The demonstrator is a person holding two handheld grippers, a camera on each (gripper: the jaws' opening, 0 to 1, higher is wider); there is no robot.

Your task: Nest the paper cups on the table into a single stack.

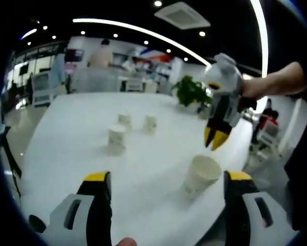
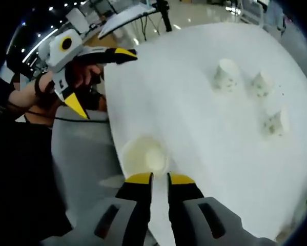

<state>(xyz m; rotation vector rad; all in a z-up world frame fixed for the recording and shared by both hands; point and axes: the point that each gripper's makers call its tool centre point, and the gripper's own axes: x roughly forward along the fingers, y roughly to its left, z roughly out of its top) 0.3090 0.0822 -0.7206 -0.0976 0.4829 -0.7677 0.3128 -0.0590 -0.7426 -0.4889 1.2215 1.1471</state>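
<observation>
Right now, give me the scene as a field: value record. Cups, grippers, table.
surface: white table
cups total: four paper cups, all separate, none nested
near cup: near cup upright, mouth up, close to the table edge, also seen from above
far cups: three inverted cups, grouped farther in, apart from each other
left gripper: left gripper open, empty, jaws wide, low over the table
right gripper: right gripper nearly closed, empty, tips above the near cup, not touching it
stack: not yet started
</observation>
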